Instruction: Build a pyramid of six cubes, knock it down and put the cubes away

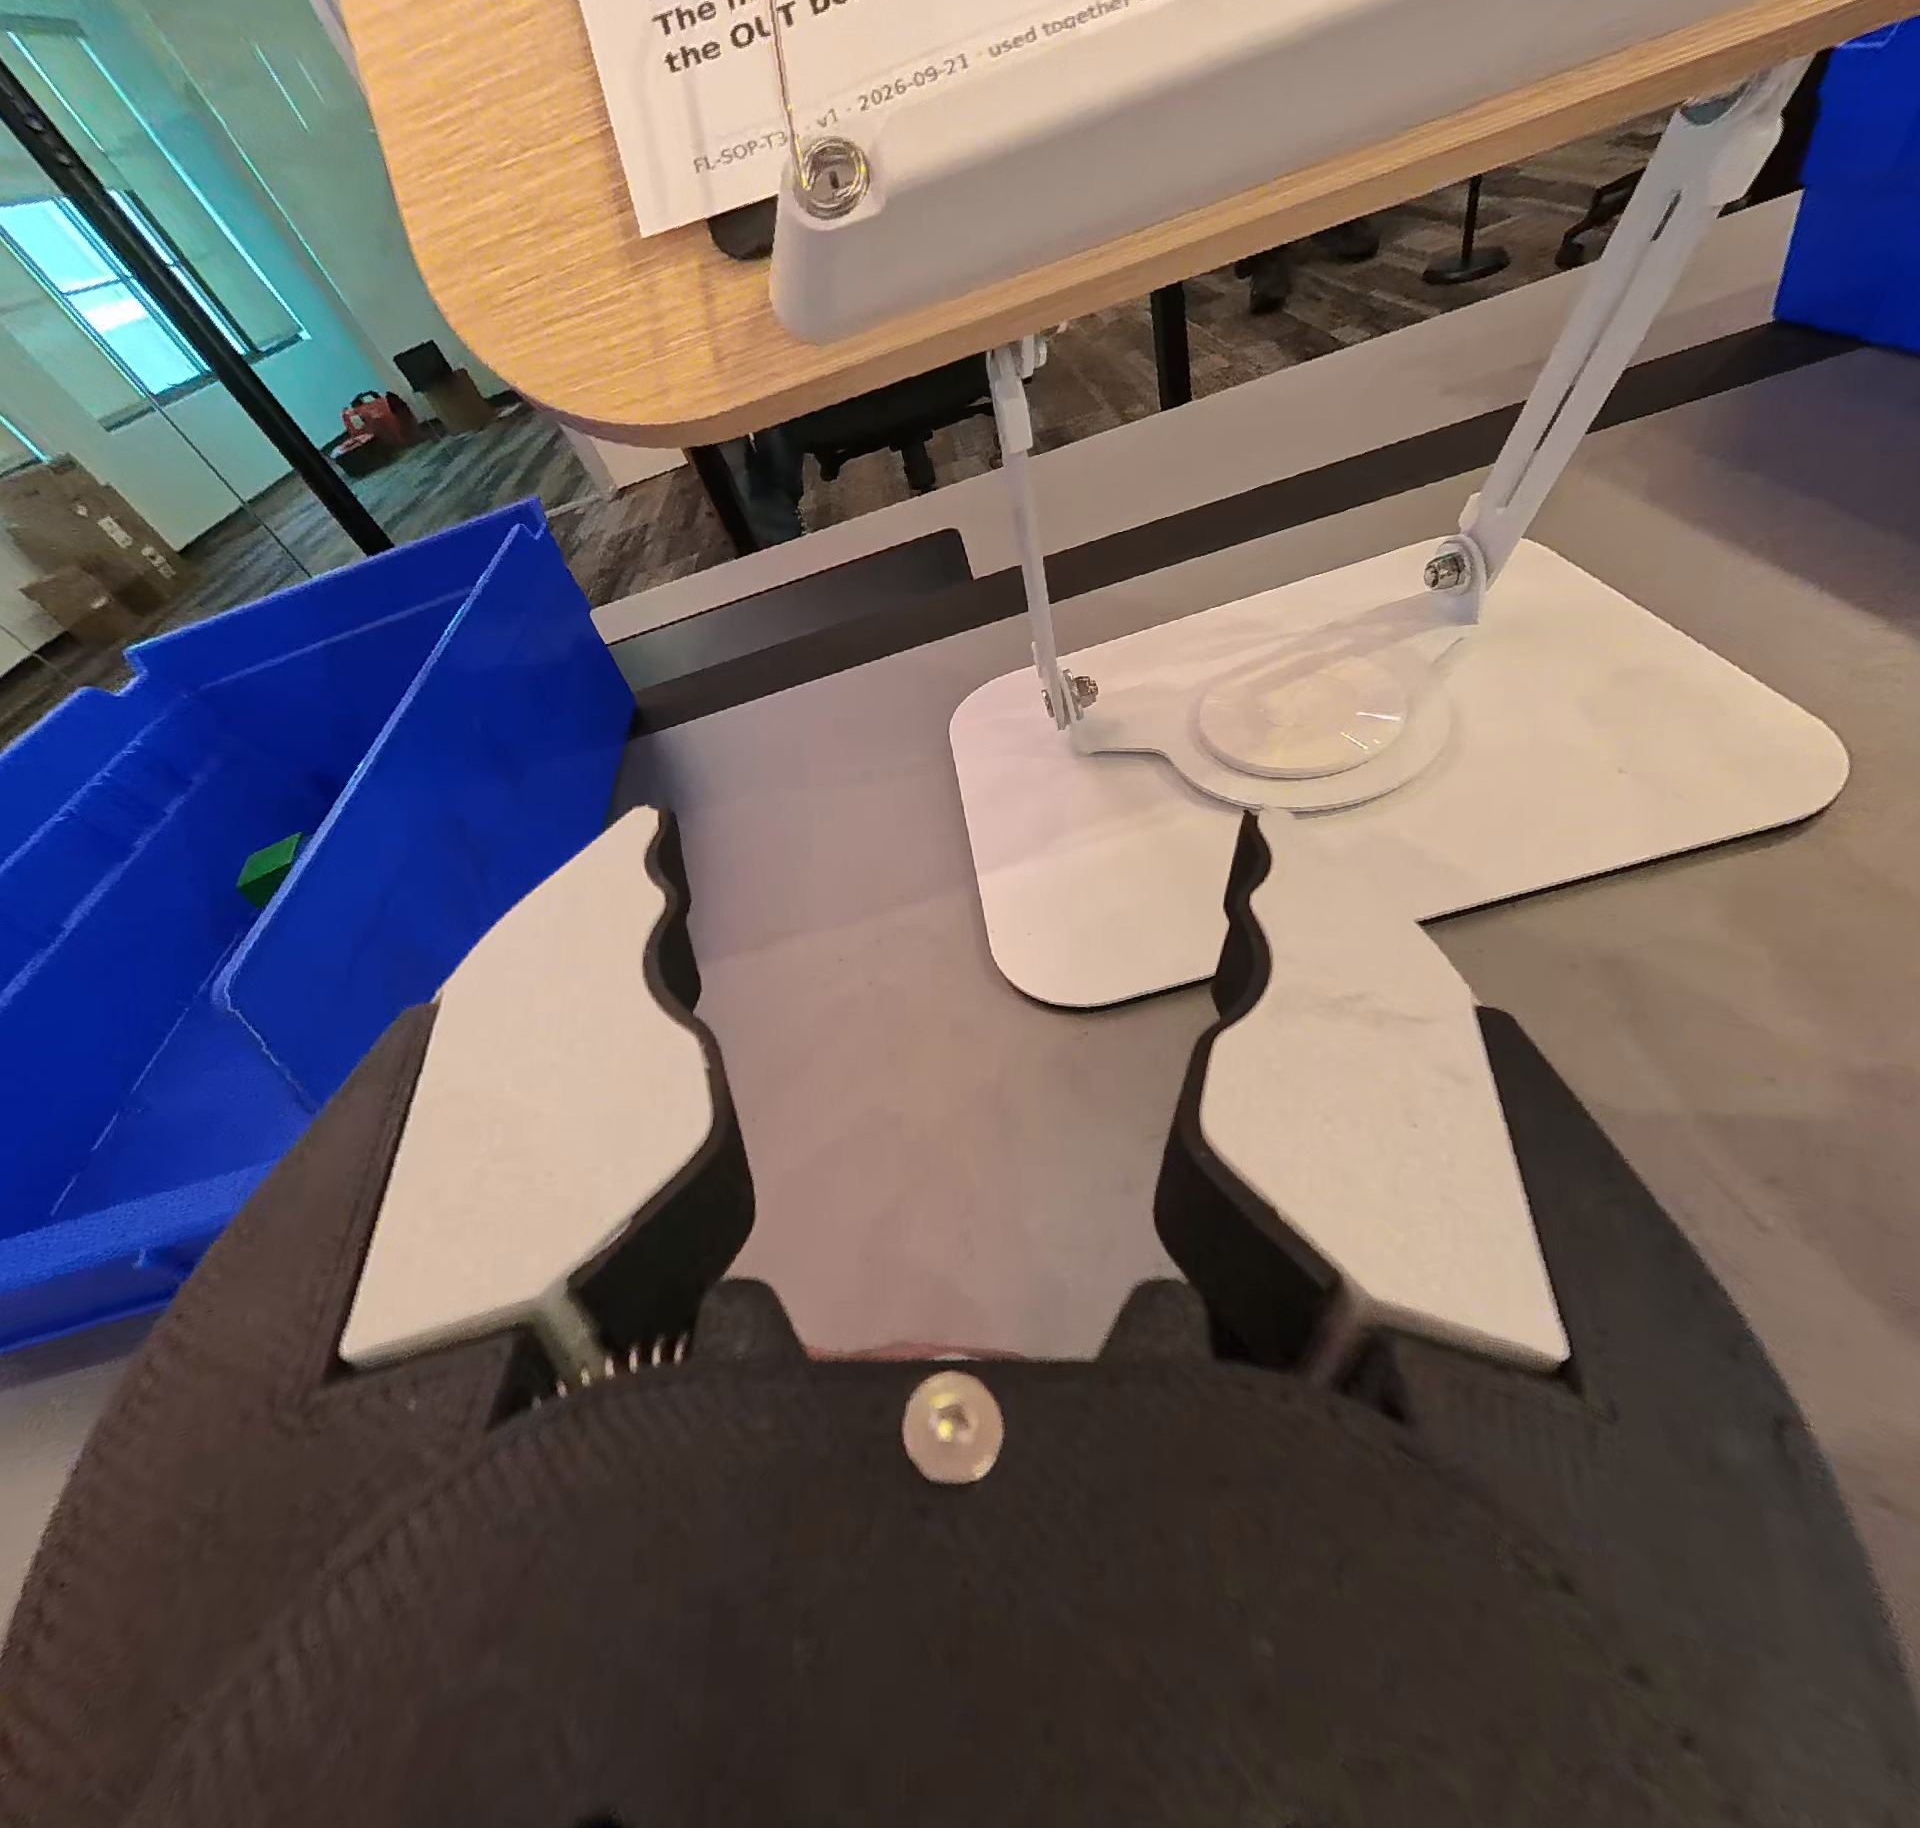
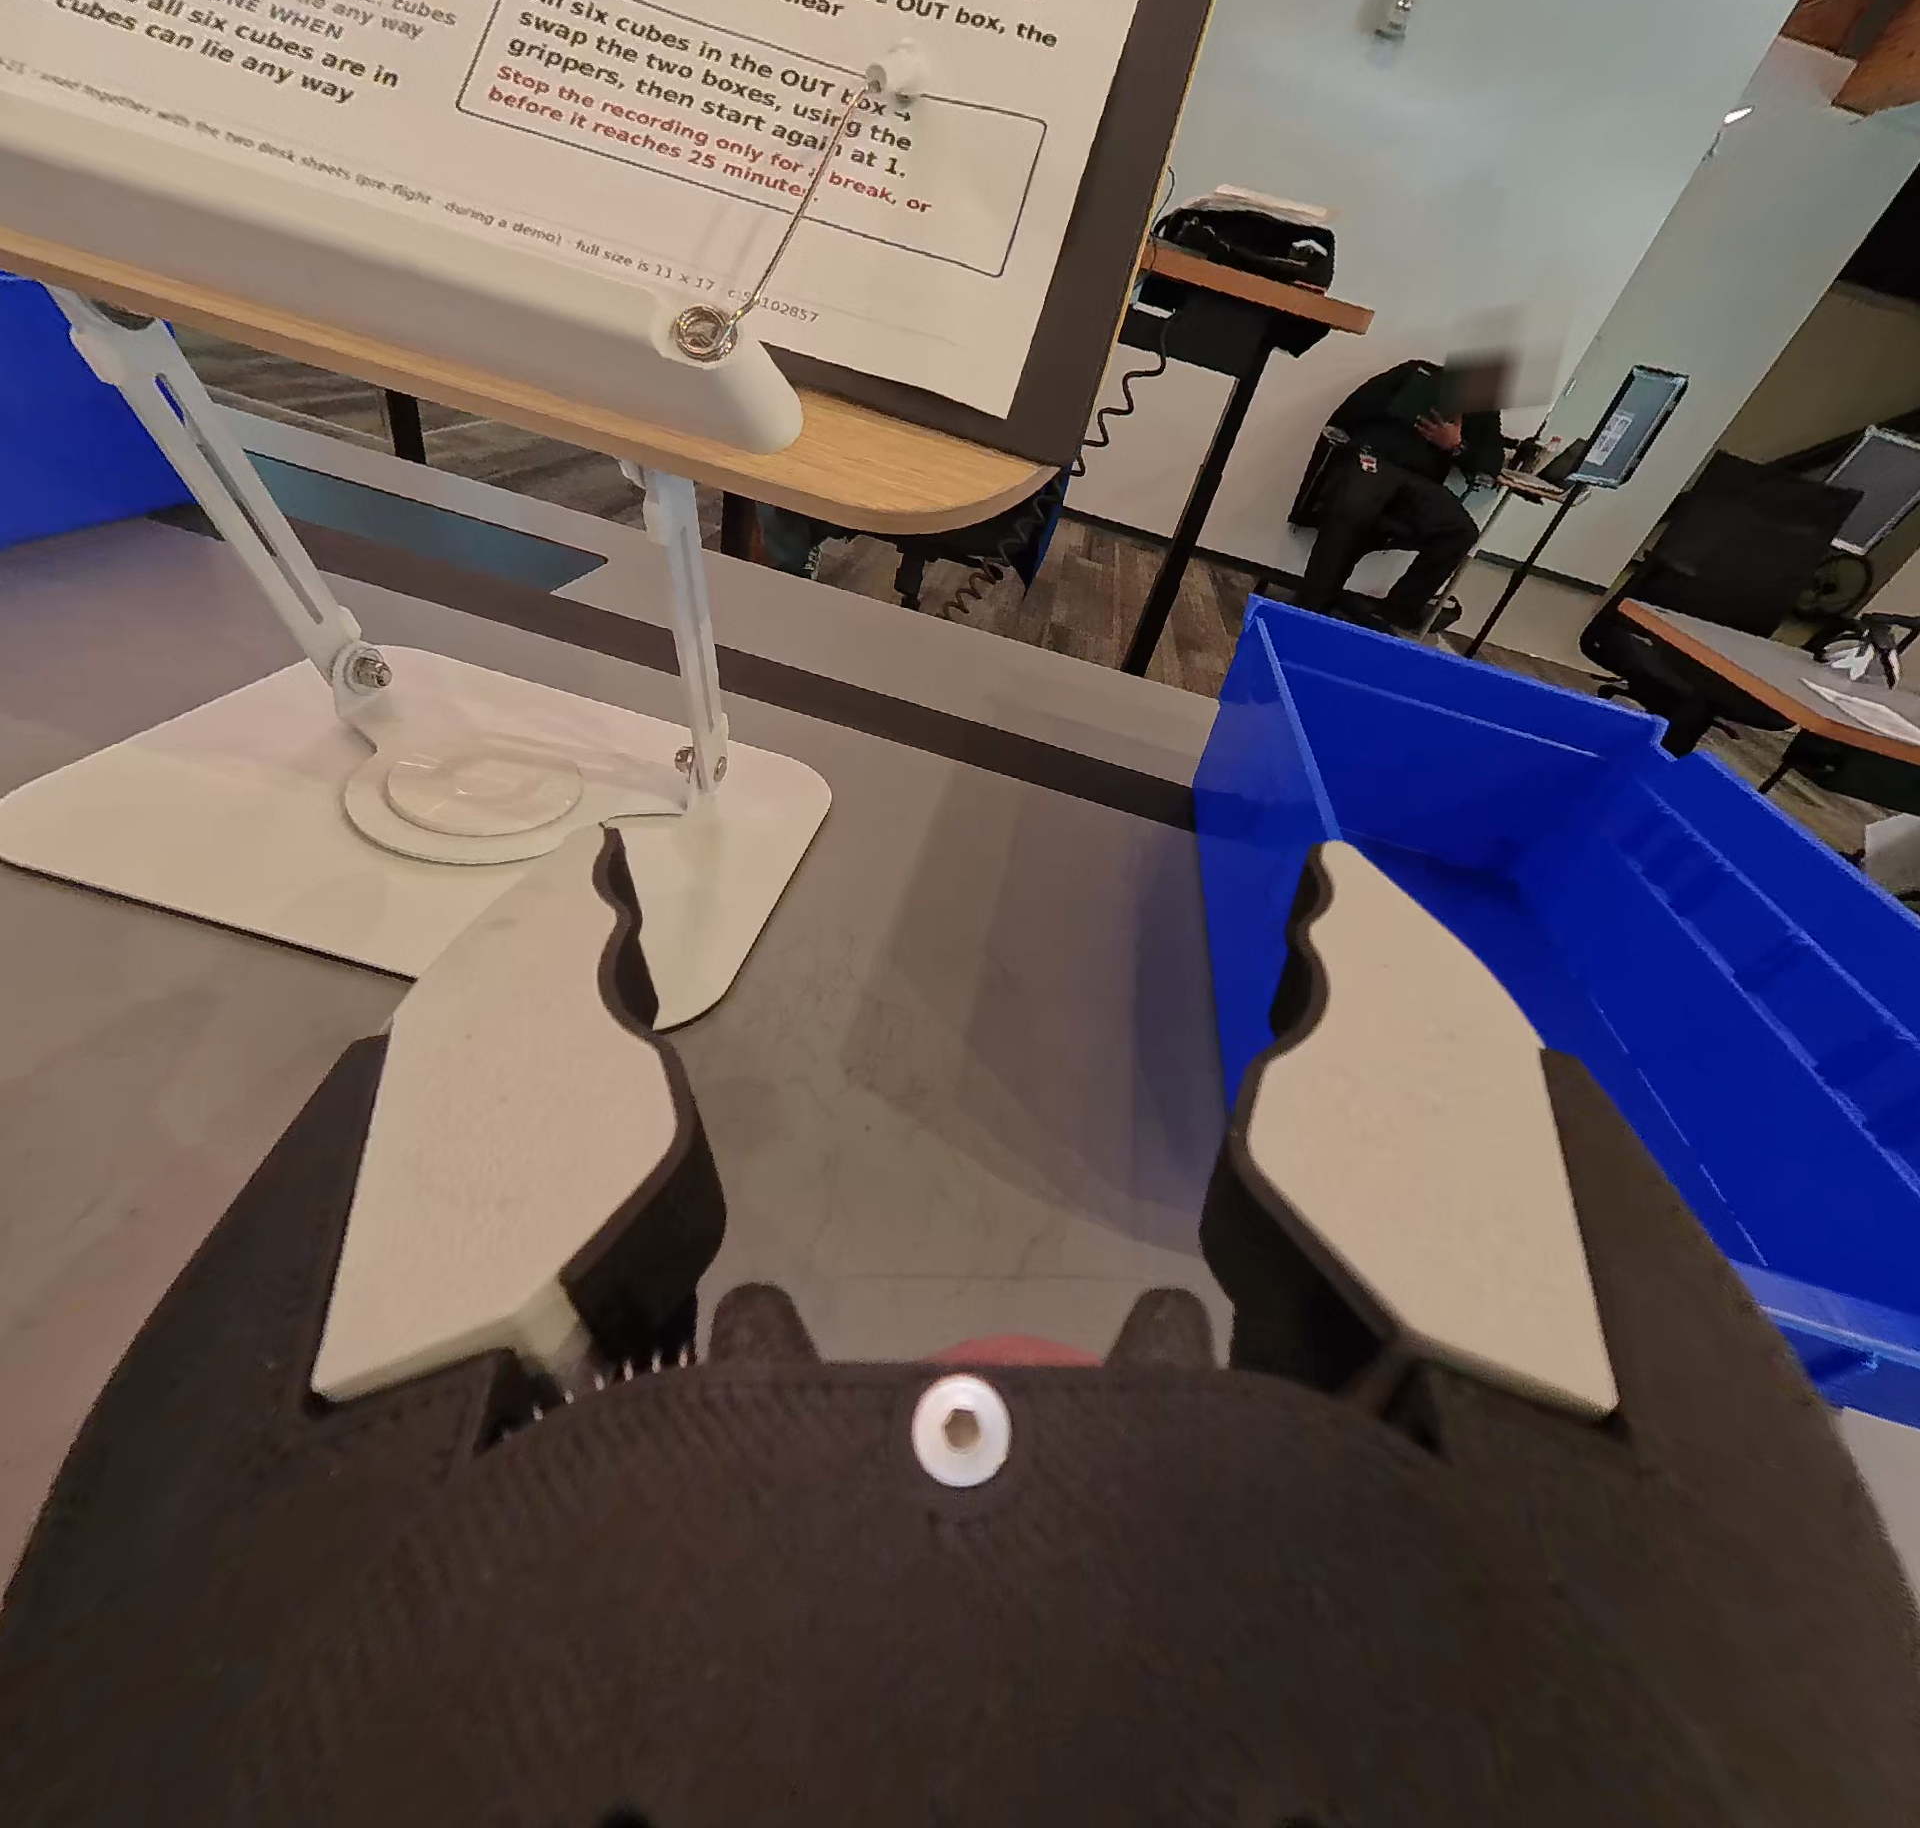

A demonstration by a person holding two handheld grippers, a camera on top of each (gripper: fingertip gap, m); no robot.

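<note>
My left gripper (image 1: 951, 828) is open and empty above the grey table, just right of a blue bin (image 1: 208, 843). A green cube (image 1: 268, 866) shows inside that bin, partly hidden by the bin's wall. My right gripper (image 2: 961, 859) is open and empty above the grey mat (image 2: 935, 1051), just left of a second blue bin (image 2: 1558, 843). No cube shows in the visible part of that bin. A small red patch (image 2: 1013, 1350) shows at the base of the right gripper; I cannot tell what it is.
A white stand (image 1: 1403, 770) holds a tilted wooden board (image 1: 499, 220) with a printed sheet (image 2: 727, 95) ahead of both grippers. Its base plate (image 2: 260, 843) lies on the table between the bins. A seated person (image 2: 1392, 500) and desks are in the far background. The green cube (image 1: 268, 866) is about 35 cm from my left fingertips.
</note>
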